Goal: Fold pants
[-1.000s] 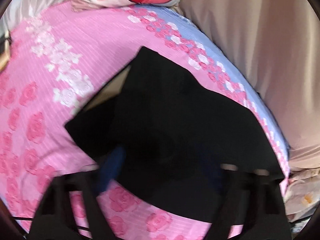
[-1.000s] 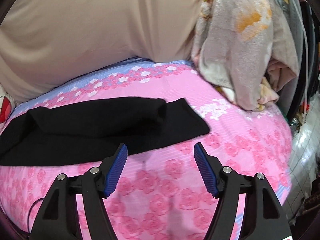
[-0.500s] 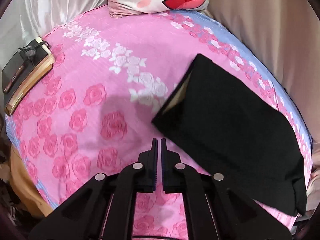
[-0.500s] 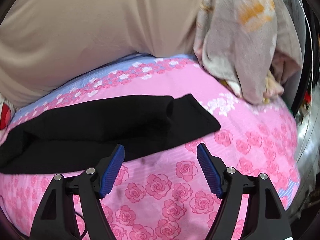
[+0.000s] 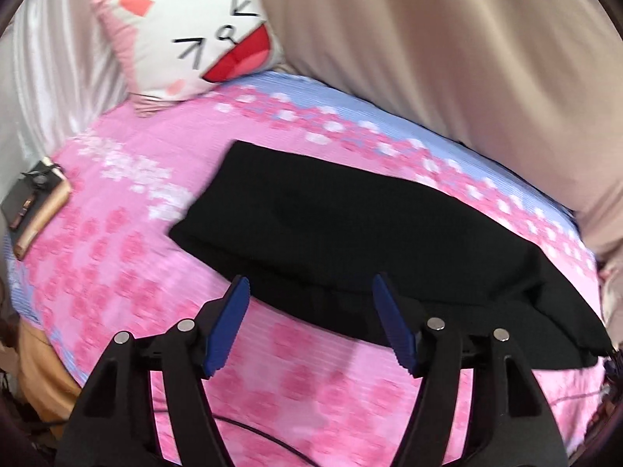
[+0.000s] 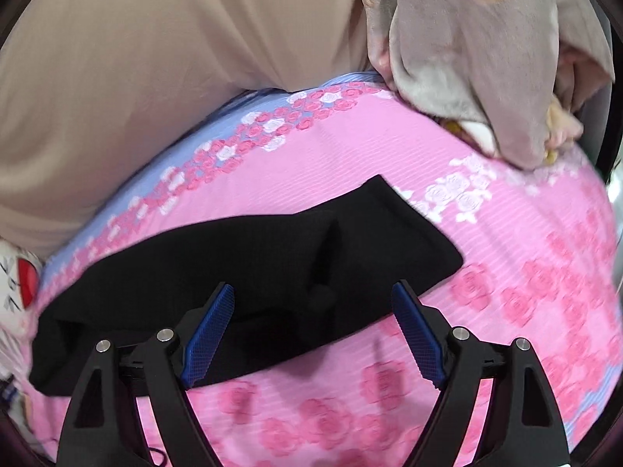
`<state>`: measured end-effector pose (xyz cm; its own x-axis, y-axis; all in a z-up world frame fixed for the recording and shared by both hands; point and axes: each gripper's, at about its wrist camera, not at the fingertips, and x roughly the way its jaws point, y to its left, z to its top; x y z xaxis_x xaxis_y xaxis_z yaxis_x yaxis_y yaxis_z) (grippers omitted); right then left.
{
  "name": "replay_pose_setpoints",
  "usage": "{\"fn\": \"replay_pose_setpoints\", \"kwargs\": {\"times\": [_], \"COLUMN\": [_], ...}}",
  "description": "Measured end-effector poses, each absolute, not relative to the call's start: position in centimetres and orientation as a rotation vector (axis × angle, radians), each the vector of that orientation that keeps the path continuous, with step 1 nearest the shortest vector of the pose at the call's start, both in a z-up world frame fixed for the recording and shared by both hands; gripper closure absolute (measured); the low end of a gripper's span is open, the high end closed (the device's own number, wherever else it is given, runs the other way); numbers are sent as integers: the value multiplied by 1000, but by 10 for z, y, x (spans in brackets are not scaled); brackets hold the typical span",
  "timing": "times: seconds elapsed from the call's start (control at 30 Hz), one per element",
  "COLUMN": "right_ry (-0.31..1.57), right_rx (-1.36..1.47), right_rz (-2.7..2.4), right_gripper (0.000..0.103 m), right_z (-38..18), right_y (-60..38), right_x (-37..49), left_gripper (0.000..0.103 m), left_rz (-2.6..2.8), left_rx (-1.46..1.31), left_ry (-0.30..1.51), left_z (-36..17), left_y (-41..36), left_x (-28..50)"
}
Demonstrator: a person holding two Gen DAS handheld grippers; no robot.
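The black pants (image 5: 350, 241) lie folded into a long strip across the pink rose-patterned bed sheet (image 5: 128, 272). My left gripper (image 5: 309, 290) hovers over the strip's near edge, its jaws opening with nothing pinched between the blue pads. In the right wrist view the same pants (image 6: 249, 272) stretch leftwards, with a raised fold near the right end. My right gripper (image 6: 313, 297) hangs above that end, its jaws opening wide, the cloth beneath them and not gripped.
A cartoon cat pillow (image 5: 190, 35) leans at the head of the bed. A dark device on a book (image 5: 35, 202) lies at the left edge. A beige curtain (image 6: 155, 58) hangs behind. A crumpled grey floral blanket (image 6: 486, 50) sits at the far right.
My left gripper let go of the pants, shut, swung away to the left, then came back over the strip's near edge and opened. My right gripper moved closer over the pants' right end and widened.
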<state>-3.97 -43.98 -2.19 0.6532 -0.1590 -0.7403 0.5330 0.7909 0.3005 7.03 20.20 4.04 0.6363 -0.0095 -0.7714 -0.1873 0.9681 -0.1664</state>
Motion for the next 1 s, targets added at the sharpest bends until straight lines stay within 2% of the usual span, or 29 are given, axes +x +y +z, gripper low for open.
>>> {"fn": "replay_pose_setpoints", "kwargs": {"times": [0.1,0.13,0.17,0.2,0.37,0.43,0.47,0.5,0.6,0.73,0.93,1.0], "right_ry": [769,800,836,854,623,624,654,711,816,753,837,835], "right_rx": [540,499,461,462,230,164,135,100,183,415,436,420], "right_rz": [-398,-402,-398,-373,-393,-469,-517,-613,-673,-496,-524,-599], "right_gripper": [25,33,83,91,91,73,46,38,44,44,44,43], "right_z": [-24,-27,-29,-28,63,65,55,33,-7,-13,-47,-54], "right_y": [-439,-439,-439,-440,-425,-433,-441,-454,-476,-470,-454,-463], "right_x": [-27,-14,-1,7,-14,-19,-20,-21,-39,-68,-46,-45], "left_gripper": [27,27,27,27,27,27,27,27,27,26,26,20], "left_rz": [70,60,46,38,20,14,8,4,12,18,-5,-6], "left_rx": [-214,-199,-181,-173,-141,-134,-134,-133,-132,-116,-144,-146], "left_ry": [883,886,896,903,917,919,924,931,964,984,1001,1001], "left_z": [38,37,35,34,30,28,25,22,12,6,1,1], "left_y": [182,176,167,161,142,140,138,136,133,128,122,124], "left_x": [70,71,75,77,76,74,74,75,80,85,86,82]}}
